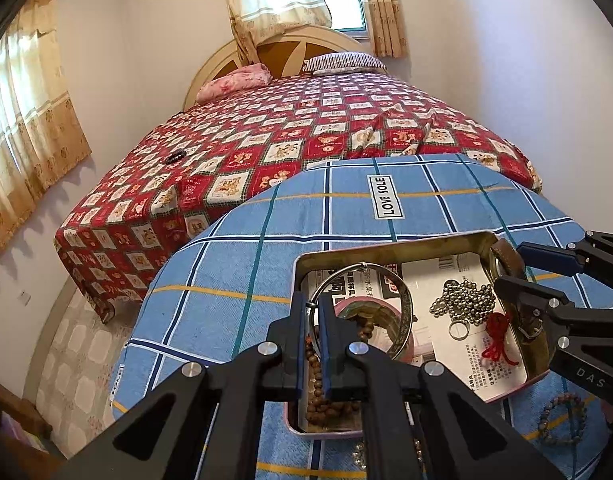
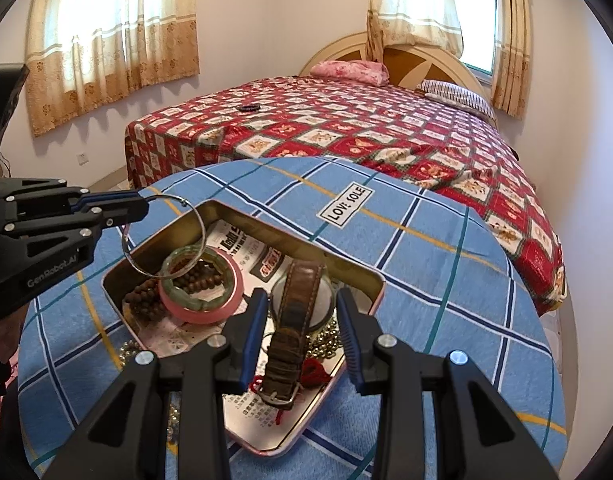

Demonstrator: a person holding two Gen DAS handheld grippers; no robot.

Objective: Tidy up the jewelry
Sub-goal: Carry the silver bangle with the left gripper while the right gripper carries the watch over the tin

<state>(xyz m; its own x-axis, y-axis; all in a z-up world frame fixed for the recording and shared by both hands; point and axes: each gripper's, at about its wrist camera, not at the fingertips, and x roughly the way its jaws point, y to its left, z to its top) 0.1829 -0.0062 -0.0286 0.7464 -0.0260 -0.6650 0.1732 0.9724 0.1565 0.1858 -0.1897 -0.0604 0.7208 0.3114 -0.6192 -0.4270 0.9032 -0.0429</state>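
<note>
Several jewelry pieces in tin

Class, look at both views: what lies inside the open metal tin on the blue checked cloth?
Inside the tin: printed paper, brown beads, a pink-and-green bangle, a ball chain, a ring and red cord. The grippers hide part of the floor.

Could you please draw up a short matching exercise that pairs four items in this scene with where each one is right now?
Items:
1. thin silver bangle
2. brown leather watch
3. green bangle
4. pale bead bracelet

Places:
a. lying on the blue checked cloth, outside the tin
b. clamped in the left gripper above the tin
c. between the right gripper pads
d. inside the tin, beside the brown prayer beads

Pairs: 1-b, 2-c, 3-d, 4-a
</note>
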